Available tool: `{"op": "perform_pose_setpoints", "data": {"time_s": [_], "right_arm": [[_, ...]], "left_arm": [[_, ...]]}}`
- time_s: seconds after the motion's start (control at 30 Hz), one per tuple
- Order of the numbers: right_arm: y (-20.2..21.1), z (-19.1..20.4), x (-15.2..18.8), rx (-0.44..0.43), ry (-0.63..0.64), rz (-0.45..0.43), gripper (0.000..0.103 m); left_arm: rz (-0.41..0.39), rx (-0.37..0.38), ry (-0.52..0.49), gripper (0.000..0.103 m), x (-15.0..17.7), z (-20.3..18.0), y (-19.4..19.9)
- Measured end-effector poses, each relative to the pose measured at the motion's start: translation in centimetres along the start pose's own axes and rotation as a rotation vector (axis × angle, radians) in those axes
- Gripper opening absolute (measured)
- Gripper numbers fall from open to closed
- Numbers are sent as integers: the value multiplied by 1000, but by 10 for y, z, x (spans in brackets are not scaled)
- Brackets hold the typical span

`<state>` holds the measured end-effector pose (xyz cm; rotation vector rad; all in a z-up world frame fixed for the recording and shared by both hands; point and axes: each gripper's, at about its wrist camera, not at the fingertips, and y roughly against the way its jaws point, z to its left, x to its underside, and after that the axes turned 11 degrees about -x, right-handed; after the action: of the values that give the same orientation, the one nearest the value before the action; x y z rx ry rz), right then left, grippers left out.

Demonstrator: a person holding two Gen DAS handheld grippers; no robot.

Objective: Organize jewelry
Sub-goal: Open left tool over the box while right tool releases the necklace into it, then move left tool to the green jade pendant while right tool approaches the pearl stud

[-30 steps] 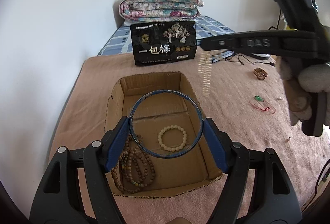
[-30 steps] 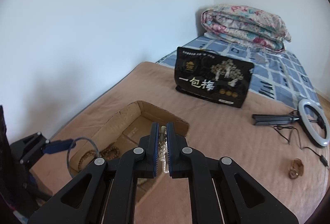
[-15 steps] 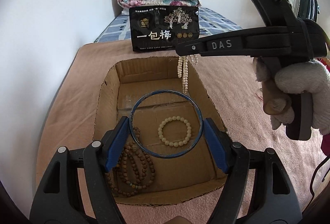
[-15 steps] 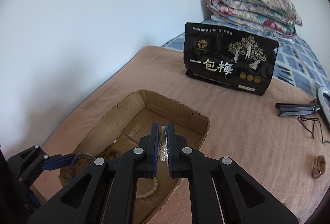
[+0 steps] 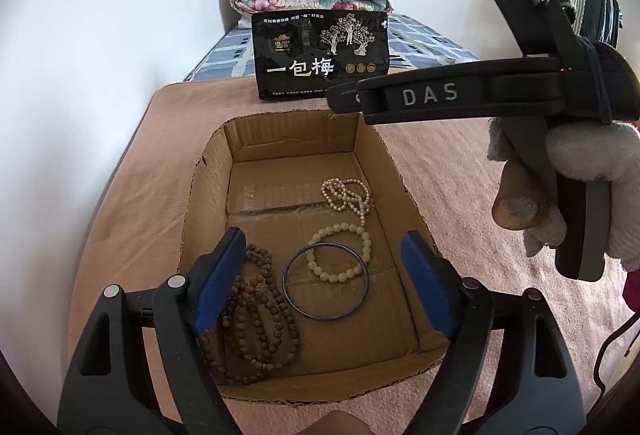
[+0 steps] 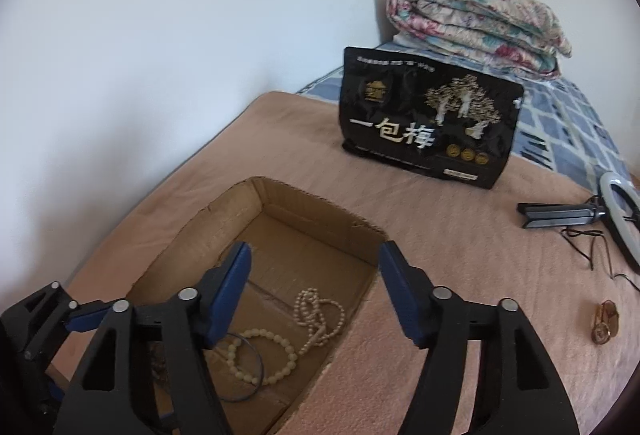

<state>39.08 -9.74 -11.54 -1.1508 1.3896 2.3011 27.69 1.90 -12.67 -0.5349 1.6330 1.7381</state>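
Both your tools stand open and empty, jaws just spread: left tool (image 5: 320,283), right tool (image 6: 314,291). In the cardboard box (image 5: 208,195) near the bed's left edge lie wooden beads (image 5: 256,323), a stiff thin bangle (image 5: 325,282), a bead bracelet (image 5: 340,251) and limp pearls (image 5: 346,195) (light, slippery; pinch a bunched loop). A small trinket (image 6: 604,321) waits toward the right edge; the ring-light cable (image 6: 588,243) could snag.

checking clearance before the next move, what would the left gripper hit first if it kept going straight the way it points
Most likely the dark blue bangle on the floor of the cardboard box, overlapping the pale bead bracelet. The left gripper is open with nothing between its jaws. Depth is hard to judge.
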Motion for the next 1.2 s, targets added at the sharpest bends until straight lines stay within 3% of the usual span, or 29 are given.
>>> {"op": "perform_pose_setpoints", "data": {"time_s": [0.1, 0.57, 0.9, 1.2], "right_arm": [[4, -4, 0, 36, -14, -4, 79], [36, -8, 2, 69, -9, -31, 79], [83, -19, 10, 103, -8, -74, 79], [139, -53, 31, 158, -47, -110, 80]], "left_arm": [[1, -6, -3, 82, 0, -1, 1], [-16, -8, -1, 83, -4, -8, 21], [-46, 7, -18, 83, -10, -27, 45], [-71, 56, -51, 83, -16, -61, 60]]}}
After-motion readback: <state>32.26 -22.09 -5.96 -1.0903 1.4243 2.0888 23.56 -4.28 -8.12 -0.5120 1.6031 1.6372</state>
